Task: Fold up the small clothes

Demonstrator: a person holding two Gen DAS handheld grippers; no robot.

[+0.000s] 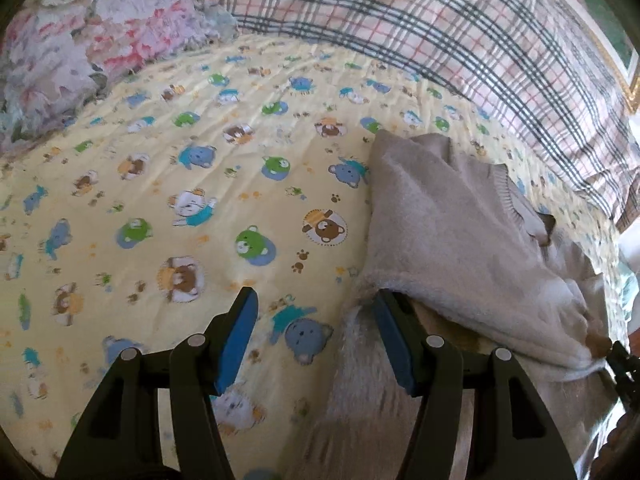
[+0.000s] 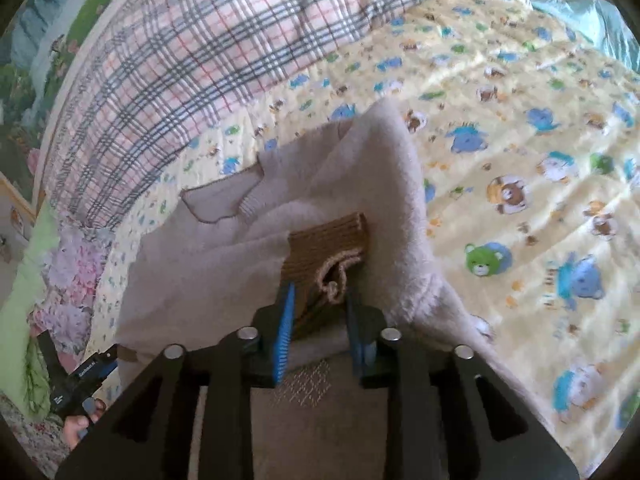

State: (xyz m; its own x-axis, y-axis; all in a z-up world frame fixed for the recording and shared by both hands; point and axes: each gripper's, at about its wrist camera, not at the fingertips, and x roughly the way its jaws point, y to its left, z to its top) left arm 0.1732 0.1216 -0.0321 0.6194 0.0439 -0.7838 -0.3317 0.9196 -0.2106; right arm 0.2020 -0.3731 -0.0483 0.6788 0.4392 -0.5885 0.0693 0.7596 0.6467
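Observation:
A small beige fleecy sweater (image 1: 452, 232) lies partly folded on the yellow bear-print sheet (image 1: 180, 200). My left gripper (image 1: 316, 300) is open at the sweater's left edge, its right finger (image 1: 390, 328) tucked under the folded flap, with sheet and fluffy fabric showing in the gap. In the right wrist view the sweater (image 2: 224, 264) has its brown ribbed cuff (image 2: 328, 248) lying on top. My right gripper (image 2: 320, 294) stands open with the cuff's end between its blue pads, a gap showing on the right side. The left gripper (image 2: 80, 376) shows at lower left, held by a hand.
A pink and grey plaid blanket (image 1: 440, 32) is bunched along the far side of the bed. A floral pillow (image 1: 80, 48) sits at the far left. Bare sheet (image 2: 540, 160) spreads to the right of the sweater. A light blue cloth (image 2: 592, 20) lies at the far right corner.

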